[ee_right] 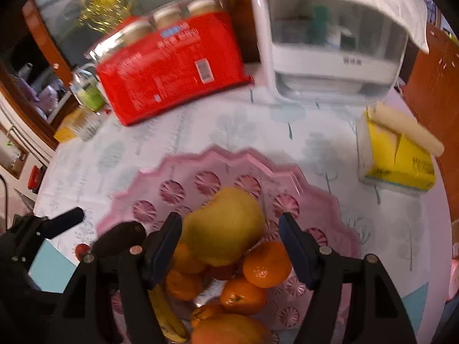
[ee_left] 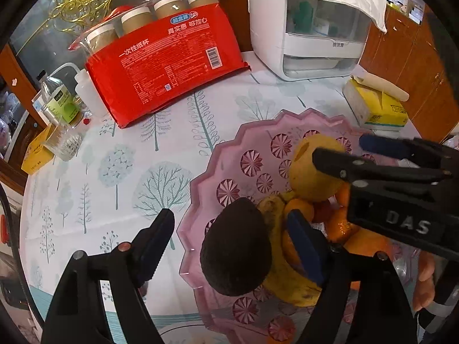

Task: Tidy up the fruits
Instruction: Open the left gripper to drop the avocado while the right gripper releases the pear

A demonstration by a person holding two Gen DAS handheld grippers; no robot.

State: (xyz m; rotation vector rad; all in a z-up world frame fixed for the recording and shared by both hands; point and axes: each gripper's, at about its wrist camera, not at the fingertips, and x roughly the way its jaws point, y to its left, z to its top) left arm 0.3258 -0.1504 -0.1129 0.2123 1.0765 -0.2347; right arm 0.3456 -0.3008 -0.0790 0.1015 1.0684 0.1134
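Left gripper [ee_left: 229, 243] agape astride avocado [ee_left: 236, 246] in pink bowl [ee_left: 200, 183]; right gripper [ee_right: 229, 246] (likewise apart) flanking yellow apple [ee_right: 226, 226].

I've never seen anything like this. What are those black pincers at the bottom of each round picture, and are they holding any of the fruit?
Each pincer is a hand-held gripper that a person carries, one in each hand, with a wide-angle camera looking along its fingers. One picture comes from the left gripper, the other from the right gripper. Both hover over a pink fruit bowl on a tree-patterned tablecloth. The left one's open jaws straddle a dark avocado; the right one's straddle a yellow apple. Neither seems to pinch its fruit. Mandarins lie below the apple.
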